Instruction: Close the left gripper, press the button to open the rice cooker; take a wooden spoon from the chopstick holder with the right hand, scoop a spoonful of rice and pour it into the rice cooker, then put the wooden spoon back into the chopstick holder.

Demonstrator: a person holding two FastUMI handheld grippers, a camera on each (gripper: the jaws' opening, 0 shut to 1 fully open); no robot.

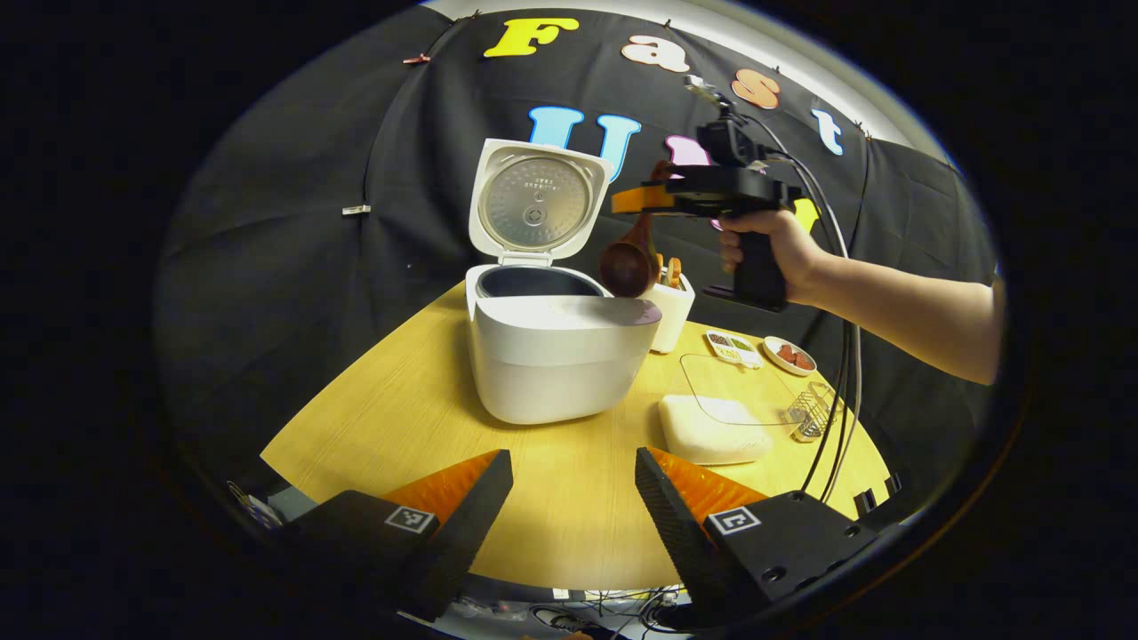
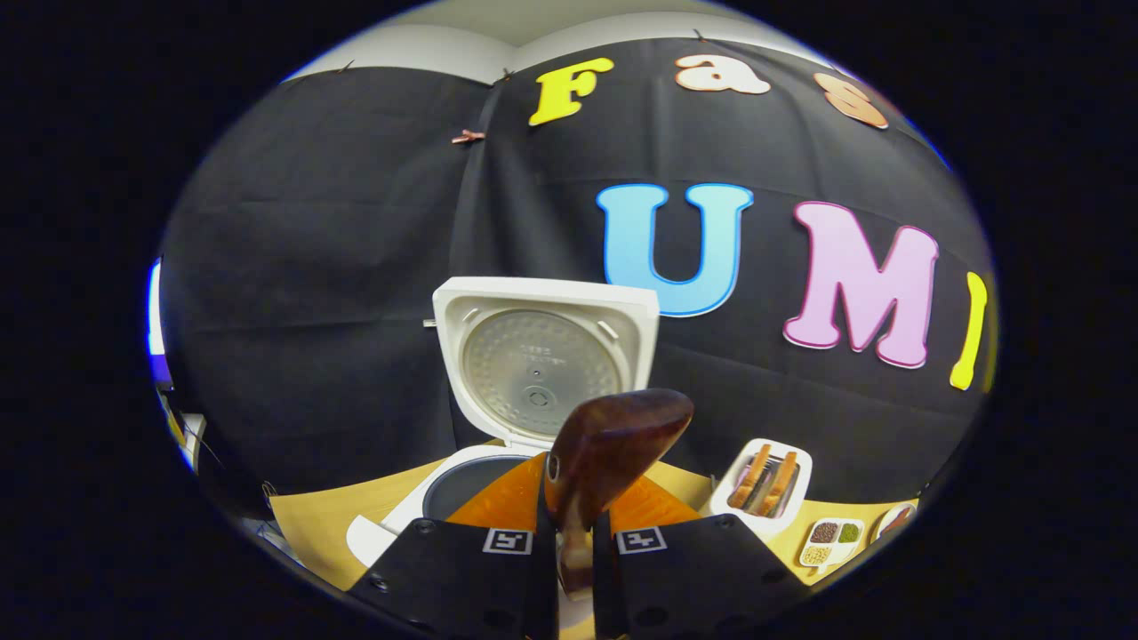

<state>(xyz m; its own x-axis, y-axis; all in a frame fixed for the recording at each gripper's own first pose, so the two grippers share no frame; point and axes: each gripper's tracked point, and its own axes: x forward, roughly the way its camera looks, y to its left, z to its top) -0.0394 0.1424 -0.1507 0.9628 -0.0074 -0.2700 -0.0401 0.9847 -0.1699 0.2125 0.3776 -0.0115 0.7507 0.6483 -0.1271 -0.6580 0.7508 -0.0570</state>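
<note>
Rice cooker [image 1: 551, 356], lid up, on surface [image 1: 578, 498]. Right gripper [image 2: 573, 533] clamped on wooden spoon [image 2: 613, 444], bowl beside pot rim, near chopstick holder [image 1: 671, 307]. Left gripper [image 1: 573, 498] — fingers apart, idle. Risk: thin handle pivots w/ load — rice spills.

Black cloth [image 1: 293, 222] hangs behind a wooden table [image 1: 400, 418]; a pale wall [image 2: 498, 27] shows above the cloth.

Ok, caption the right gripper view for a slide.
Right gripper holds the wooden spoon by its handle, bowl raised before the open rice cooker.
</note>
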